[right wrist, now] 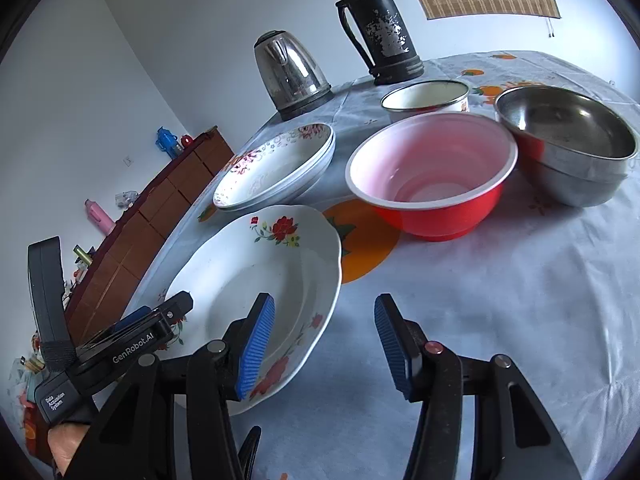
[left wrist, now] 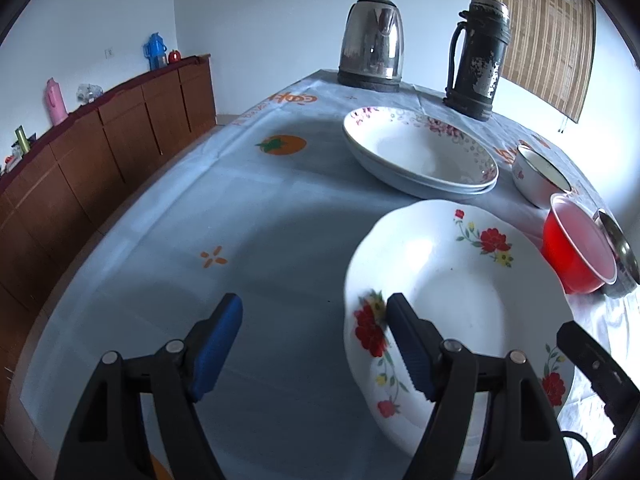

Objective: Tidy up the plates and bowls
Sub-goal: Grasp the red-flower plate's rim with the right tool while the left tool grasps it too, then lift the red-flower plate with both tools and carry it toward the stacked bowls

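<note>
The red-flowered plate [right wrist: 256, 280] lies flat near the table's [right wrist: 500, 300] near edge, just in front of a stack of two pink-flowered plates [right wrist: 276, 164]. Further right along the table stand a red plastic bowl [right wrist: 432, 176], a stack of steel bowls [right wrist: 568, 148] and, behind them, a small enamel bowl [right wrist: 426, 98]. A steel kettle [right wrist: 292, 76] and a black thermos [right wrist: 376, 20] occupy the far edge.

Both claws are spread and pinch nothing. The left gripper [left wrist: 314, 344] straddles the plate's left rim, one pad over the rim's red flower and the other over the cloth outside. The right gripper [right wrist: 324, 344] straddles the plate's near-right rim, its left pad over the plate and its right pad over bare tablecloth; whether any pad touches the plate cannot be told.

The plate looks like glazed ceramic or melamine: stiff, moderately heavy, glossy and therefore slippery, and likely to chip if knocked against the stack. Its scalloped, sloping rim is the only graspable part; a pinch across the rim with one pad beneath seems best, ideally from opposite sides so it stays level. It probably belongs on the plate stack, which it should meet gently.
</note>
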The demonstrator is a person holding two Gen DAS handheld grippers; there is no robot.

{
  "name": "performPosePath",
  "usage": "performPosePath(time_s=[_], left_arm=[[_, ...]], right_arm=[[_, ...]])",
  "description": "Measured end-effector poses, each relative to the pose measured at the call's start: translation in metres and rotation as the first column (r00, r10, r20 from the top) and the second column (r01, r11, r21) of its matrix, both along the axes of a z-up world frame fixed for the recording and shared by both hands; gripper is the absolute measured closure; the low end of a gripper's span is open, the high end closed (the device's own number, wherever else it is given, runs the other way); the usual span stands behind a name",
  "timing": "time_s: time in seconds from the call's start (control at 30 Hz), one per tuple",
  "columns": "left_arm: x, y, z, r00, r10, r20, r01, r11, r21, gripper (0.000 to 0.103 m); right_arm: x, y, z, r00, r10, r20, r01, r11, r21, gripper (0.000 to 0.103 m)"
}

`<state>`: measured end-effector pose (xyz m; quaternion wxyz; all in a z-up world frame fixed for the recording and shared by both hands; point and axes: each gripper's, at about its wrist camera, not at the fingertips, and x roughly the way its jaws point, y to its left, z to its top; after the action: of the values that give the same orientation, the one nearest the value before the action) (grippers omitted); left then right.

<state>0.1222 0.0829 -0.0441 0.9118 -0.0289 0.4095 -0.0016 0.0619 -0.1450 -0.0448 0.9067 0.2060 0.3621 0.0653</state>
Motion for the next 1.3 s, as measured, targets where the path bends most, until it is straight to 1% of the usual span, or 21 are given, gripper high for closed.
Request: performPosePath(time_s=[0.07, 0.1, 0.13, 0.17, 0.47, 0.57, 0.63, 0.67, 0.73, 0.77, 0.83, 0.87, 0.93, 0.97, 1.07, 1.1, 1.2, 1.3], left_arm=[[0.002, 0.001, -0.001, 1.0, -0.001, -0.006, 0.001, 1.0, -0.016, 0.028], [0.003, 0.001, -0.002, 1.0, 0.0, -0.009, 0.0, 1.0, -0.022, 0.028], [0.004, 0.001, -0.003, 1.0, 0.001, -0.012, -0.001, 1.0, -0.029, 0.028], [0.005, 0.001, -0.003, 1.0, 0.003, -0.016, -0.003, 0.999, -0.033, 0.028], [0.016, 0.001, -0.005, 1.0, -0.001, -0.025, -0.001, 0.998, -0.07, 0.027], [0.018, -0.001, -0.005, 1.0, -0.005, -0.03, 0.002, 0.998, -0.07, 0.027], [0.021, -0.002, -0.007, 0.999, -0.012, -0.04, 0.009, 0.996, -0.086, 0.029], [0.022, -0.003, -0.008, 0.999, -0.019, -0.043, 0.015, 0.995, -0.094, 0.029], [0.022, -0.005, -0.007, 0.999, -0.036, -0.04, 0.031, 0.994, -0.104, 0.033], [0.023, -0.007, -0.007, 0.998, -0.045, -0.04, 0.041, 0.994, -0.099, 0.035], [0.023, -0.01, -0.007, 0.998, -0.058, -0.037, 0.054, 0.993, -0.103, 0.047], [0.023, -0.013, -0.006, 0.997, -0.07, -0.035, 0.066, 0.991, -0.113, 0.05], [0.023, -0.016, -0.006, 0.996, -0.084, -0.034, 0.08, 0.99, -0.115, 0.063], [0.023, -0.019, -0.006, 0.995, -0.093, -0.034, 0.089, 0.989, -0.118, 0.065], [0.022, -0.018, -0.006, 0.996, -0.083, -0.032, 0.078, 0.989, -0.129, 0.067], [0.022, -0.017, -0.006, 0.996, -0.08, -0.031, 0.075, 0.987, -0.144, 0.069], [0.018, -0.007, -0.006, 0.998, -0.063, -0.024, 0.057, 0.974, -0.221, 0.075], [0.015, -0.006, -0.006, 0.998, -0.06, -0.024, 0.054, 0.973, -0.223, 0.075]], right_arm=[[0.002, 0.001, -0.001, 1.0, 0.005, -0.005, -0.005, 1.0, 0.005, 0.049], [0.003, 0.002, -0.002, 1.0, 0.008, -0.008, -0.008, 1.0, 0.005, 0.051], [0.005, 0.004, -0.002, 1.0, 0.014, -0.014, -0.014, 1.0, 0.002, 0.059], [0.007, 0.006, -0.003, 0.999, 0.026, -0.023, -0.026, 1.0, -0.001, 0.064], [0.019, 0.009, -0.009, 0.998, 0.031, -0.06, -0.03, 0.999, 0.025, 0.064], [0.021, 0.01, -0.009, 0.998, 0.031, -0.063, -0.029, 0.999, 0.027, 0.064], [0.023, 0.011, -0.009, 0.997, 0.034, -0.062, -0.032, 0.999, 0.027, 0.064], [0.024, 0.012, -0.009, 0.997, 0.038, -0.062, -0.036, 0.999, 0.029, 0.067], [0.025, 0.013, -0.011, 0.996, 0.047, -0.07, -0.045, 0.998, 0.035, 0.074], [0.024, 0.012, -0.011, 0.997, 0.045, -0.068, -0.043, 0.998, 0.042, 0.075], [0.024, 0.01, -0.012, 0.997, 0.045, -0.068, -0.041, 0.998, 0.057, 0.076], [0.024, 0.01, -0.012, 0.997, 0.047, -0.068, -0.042, 0.997, 0.06, 0.076], [0.025, 0.011, -0.012, 0.996, 0.052, -0.068, -0.048, 0.997, 0.061, 0.077], [0.025, 0.011, -0.012, 0.996, 0.056, -0.068, -0.052, 0.997, 0.063, 0.077], [0.025, 0.011, -0.013, 0.996, 0.059, -0.07, -0.054, 0.996, 0.066, 0.078], [0.025, 0.01, -0.013, 0.996, 0.059, -0.07, -0.054, 0.996, 0.068, 0.078], [0.026, 0.009, -0.013, 0.996, 0.059, -0.069, -0.054, 0.996, 0.074, 0.078], [0.026, 0.009, -0.013, 0.996, 0.062, -0.067, -0.057, 0.995, 0.079, 0.078]])
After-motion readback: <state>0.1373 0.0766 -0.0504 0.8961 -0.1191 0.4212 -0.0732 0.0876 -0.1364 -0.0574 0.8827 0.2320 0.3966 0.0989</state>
